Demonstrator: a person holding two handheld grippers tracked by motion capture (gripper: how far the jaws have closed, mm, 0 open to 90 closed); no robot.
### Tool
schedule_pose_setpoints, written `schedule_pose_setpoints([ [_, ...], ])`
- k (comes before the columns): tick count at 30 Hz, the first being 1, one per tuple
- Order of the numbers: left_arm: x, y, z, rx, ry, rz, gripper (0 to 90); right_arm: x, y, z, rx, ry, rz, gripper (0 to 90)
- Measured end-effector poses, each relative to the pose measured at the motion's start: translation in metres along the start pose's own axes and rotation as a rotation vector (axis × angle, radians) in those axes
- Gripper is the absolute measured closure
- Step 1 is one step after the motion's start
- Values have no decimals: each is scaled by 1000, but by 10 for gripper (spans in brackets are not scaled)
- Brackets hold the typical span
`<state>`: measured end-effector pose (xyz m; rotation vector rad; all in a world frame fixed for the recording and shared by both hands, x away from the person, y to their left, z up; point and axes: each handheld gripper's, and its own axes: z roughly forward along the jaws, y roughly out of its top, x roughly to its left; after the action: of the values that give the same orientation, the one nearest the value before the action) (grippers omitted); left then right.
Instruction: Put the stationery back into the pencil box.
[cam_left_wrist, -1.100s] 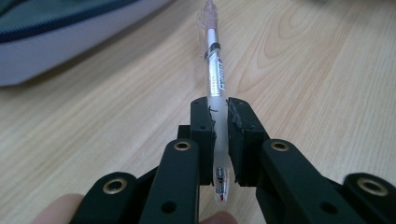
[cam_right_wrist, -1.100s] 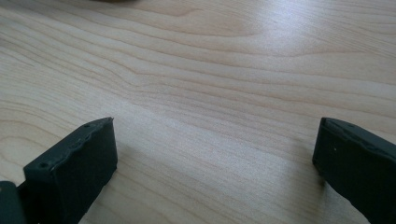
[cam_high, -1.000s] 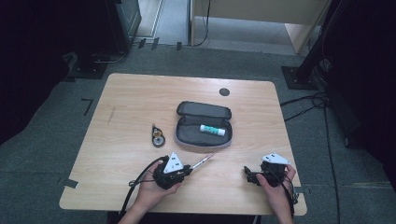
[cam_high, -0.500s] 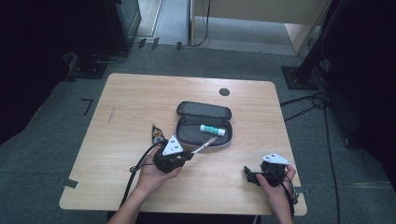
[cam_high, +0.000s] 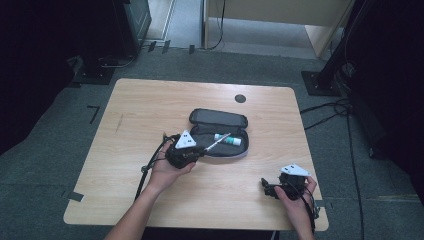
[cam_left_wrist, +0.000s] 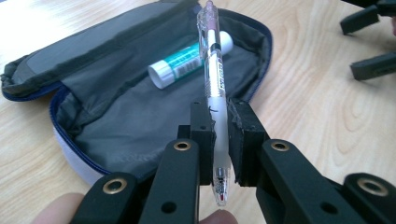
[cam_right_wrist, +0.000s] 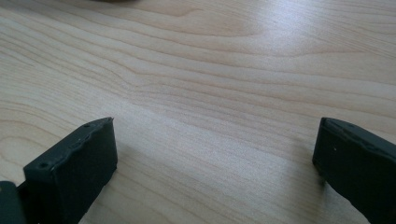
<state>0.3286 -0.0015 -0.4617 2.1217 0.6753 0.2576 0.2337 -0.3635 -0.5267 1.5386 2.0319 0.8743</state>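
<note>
An open dark pencil case (cam_high: 220, 131) (cam_left_wrist: 116, 112) lies at the table's middle with a green-and-white glue stick (cam_high: 228, 140) (cam_left_wrist: 189, 60) inside. My left gripper (cam_high: 197, 152) (cam_left_wrist: 219, 135) hovers at the case's near left edge, shut on a clear pen (cam_high: 216, 142) (cam_left_wrist: 214, 79). The pen sticks out over the case's inside, tip end toward the camera. My right gripper (cam_high: 266, 187) (cam_right_wrist: 215, 154) rests near the table's front right corner, jaws wide open over bare wood.
A small dark round mark (cam_high: 240, 98) sits near the table's far edge. The wooden table (cam_high: 140, 110) is bare on its left half. The right gripper's jaws (cam_left_wrist: 369, 46) appear at the upper right of the left gripper view.
My left gripper has carried the pen away from the front edge toward the case and up; the pen now reaches over the open case. The right gripper has stayed put.
</note>
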Motion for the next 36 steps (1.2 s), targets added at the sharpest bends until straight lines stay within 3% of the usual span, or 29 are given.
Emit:
schedule_pose_setpoints([
  [6, 11, 4, 7, 16, 4, 4, 824, 0, 0, 0, 0, 0, 0, 0],
  [13, 25, 6, 17, 19, -14, -33, 824, 0, 0, 0, 1, 0, -2, 0],
  [20, 36, 6, 29, 53, 5, -38, 823, 0, 0, 0, 1, 0, -2, 0],
  [25, 39, 6, 37, 69, 16, -32, 823, 0, 0, 0, 1, 0, -1, 0],
  [36, 35, 6, 44, 61, -29, -4, 823, 0, 0, 0, 1, 0, -1, 0],
])
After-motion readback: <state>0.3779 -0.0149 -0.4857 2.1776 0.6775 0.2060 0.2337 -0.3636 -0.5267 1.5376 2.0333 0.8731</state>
